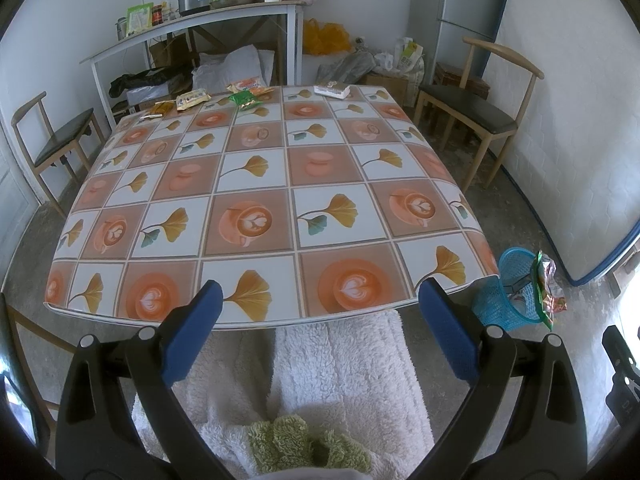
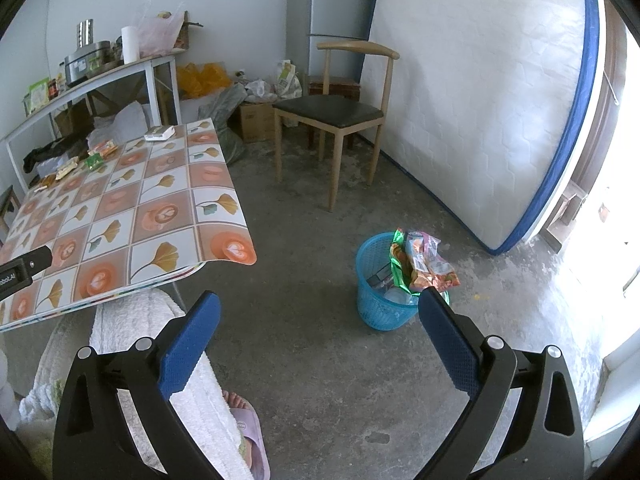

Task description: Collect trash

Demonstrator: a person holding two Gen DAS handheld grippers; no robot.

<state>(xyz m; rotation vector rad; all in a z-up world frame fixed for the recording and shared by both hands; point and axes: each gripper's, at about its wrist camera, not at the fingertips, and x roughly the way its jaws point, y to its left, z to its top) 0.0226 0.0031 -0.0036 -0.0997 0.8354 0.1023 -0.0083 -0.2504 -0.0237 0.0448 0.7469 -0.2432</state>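
Several snack wrappers lie along the far edge of the patterned table (image 1: 256, 184): a green packet (image 1: 245, 100), an orange packet (image 1: 246, 86), a yellow packet (image 1: 192, 100) and a white pack (image 1: 331, 90). My left gripper (image 1: 320, 300) hangs open over the near table edge, holding nothing. A blue mesh bin (image 2: 380, 280) stands on the floor to the right, with crumpled wrappers (image 2: 424, 260) sticking out of its rim. My right gripper (image 2: 320, 312) is open and empty above the floor just before the bin. The bin (image 1: 508, 292) also shows in the left wrist view.
A person's legs in white fleece (image 1: 340, 380) sit under the near table edge, a foot in a slipper (image 2: 248, 436) on the floor. Wooden chairs (image 2: 336, 112) (image 1: 56, 140) flank the table. A mattress (image 2: 480, 100) leans on the right wall. A cluttered shelf table (image 1: 192, 28) stands behind.
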